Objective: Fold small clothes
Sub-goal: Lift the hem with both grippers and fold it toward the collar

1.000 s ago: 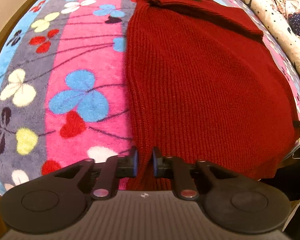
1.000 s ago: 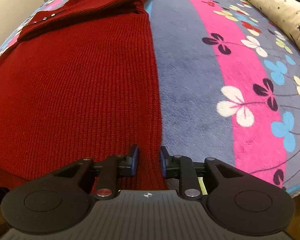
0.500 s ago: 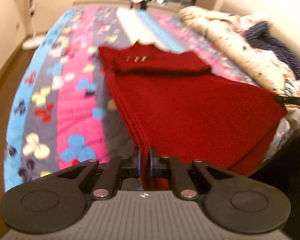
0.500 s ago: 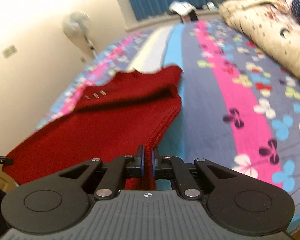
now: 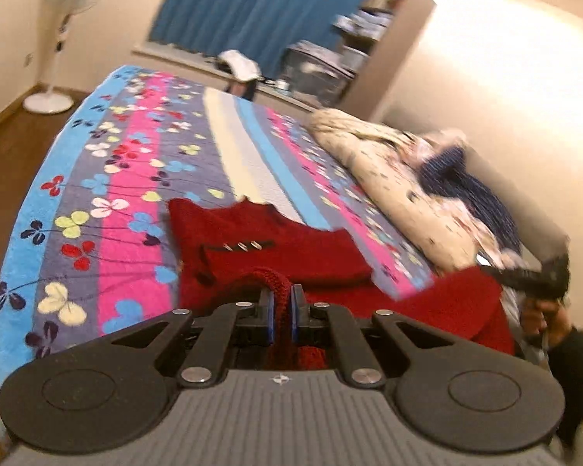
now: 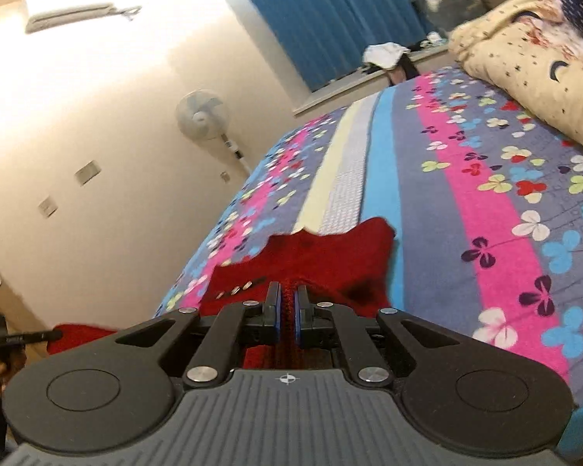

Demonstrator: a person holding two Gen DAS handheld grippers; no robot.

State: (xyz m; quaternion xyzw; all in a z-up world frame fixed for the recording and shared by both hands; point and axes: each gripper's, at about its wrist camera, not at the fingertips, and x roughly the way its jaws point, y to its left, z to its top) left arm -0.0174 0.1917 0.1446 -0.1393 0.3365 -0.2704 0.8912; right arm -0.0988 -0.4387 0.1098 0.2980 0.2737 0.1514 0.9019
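On the flowered bed [image 5: 109,233], red sweater [image 5: 291,248] half raised; left claw [image 5: 280,306] and right claw [image 6: 287,305] each pinching its hem.

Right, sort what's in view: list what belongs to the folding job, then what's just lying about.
Part of the job:
- red knitted sweater with metal buttons
- left hand-held gripper, shut on its hem
- right hand-held gripper, shut on its hem
- striped clover-print blanket beneath it

Just lying about:
- cream star-print quilt
- white pedestal fan
- blue curtain
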